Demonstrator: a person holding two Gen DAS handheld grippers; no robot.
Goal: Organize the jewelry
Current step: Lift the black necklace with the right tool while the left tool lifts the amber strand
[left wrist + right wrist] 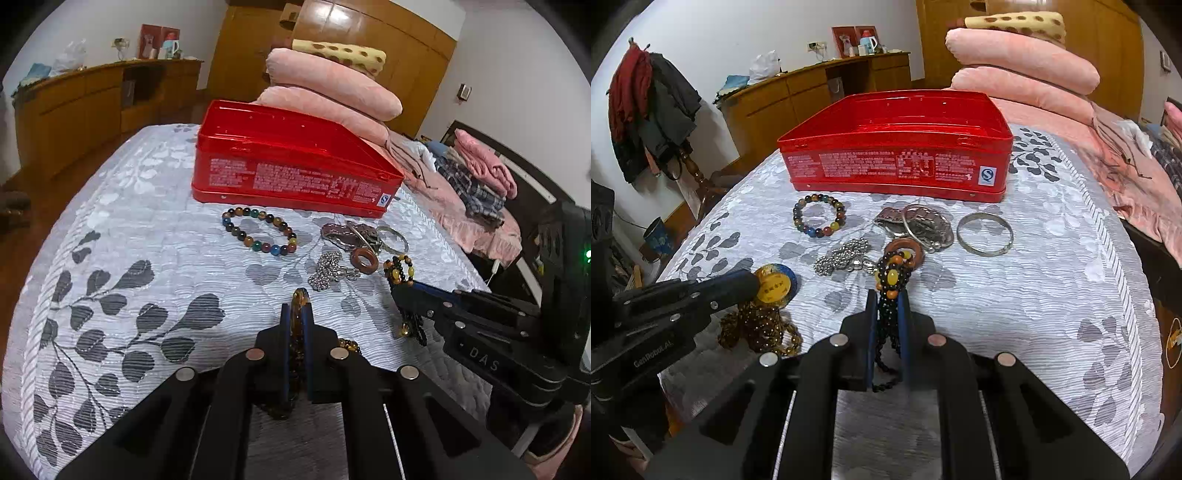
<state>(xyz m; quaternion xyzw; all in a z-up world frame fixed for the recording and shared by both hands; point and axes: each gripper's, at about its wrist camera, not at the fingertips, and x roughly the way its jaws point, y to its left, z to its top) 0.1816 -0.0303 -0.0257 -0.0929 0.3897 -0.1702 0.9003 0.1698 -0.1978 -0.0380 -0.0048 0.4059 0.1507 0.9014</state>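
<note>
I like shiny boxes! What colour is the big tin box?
Red. The open rectangular metal tin box shows best in the right wrist view.

red tin [897, 162] open | loose jewelry [916, 225] lying just before it

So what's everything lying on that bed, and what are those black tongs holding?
tin: one, red, open, far side of the bedspread
bead bracelet: one, multicoloured, in front of the tin
bangle: one, silver, right of the pile
metal pile: silver and brown pieces, tangled, count unclear
ball chain: one, silver, heaped mid-bed
ring: one, brown, beside the chain
bedspread: one, white with grey leaves
blankets: pink, folded, behind the tin
amber beads: one strand, brown, with a yellow-blue tag, hanging from the left gripper
dark beads: one strand, black with orange and yellow, in the right gripper
</note>
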